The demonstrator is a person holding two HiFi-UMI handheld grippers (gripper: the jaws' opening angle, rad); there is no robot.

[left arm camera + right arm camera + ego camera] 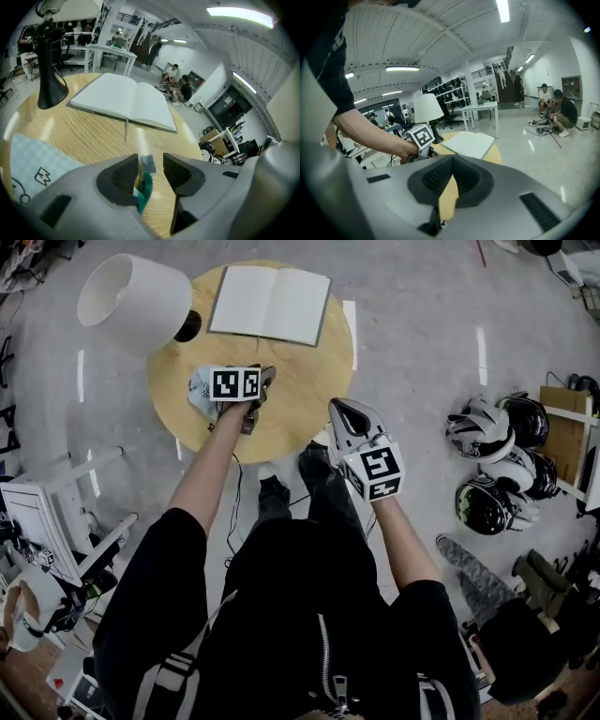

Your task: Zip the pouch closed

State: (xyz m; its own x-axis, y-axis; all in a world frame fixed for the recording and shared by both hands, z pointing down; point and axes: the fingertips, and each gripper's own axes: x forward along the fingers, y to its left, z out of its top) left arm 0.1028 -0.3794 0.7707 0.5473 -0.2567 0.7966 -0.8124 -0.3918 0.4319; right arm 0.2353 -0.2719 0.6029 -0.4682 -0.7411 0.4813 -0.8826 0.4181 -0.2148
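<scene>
One pale blue checked fabric pouch (33,173) with black doodle print lies on the left part of the one round wooden table (309,381). Its teal zipper tape (144,187) and small grey pull tab (147,163) sit between the left gripper (151,168) jaws, which are released and spread wide. Right gripper (349,418) clenched, empty, off the table edge. One open white notebook (270,304), one white-shaded lamp (131,292).

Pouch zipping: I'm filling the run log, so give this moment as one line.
left gripper: open, zipper pull between jaws | right gripper: shut, empty | pouch: on table
</scene>
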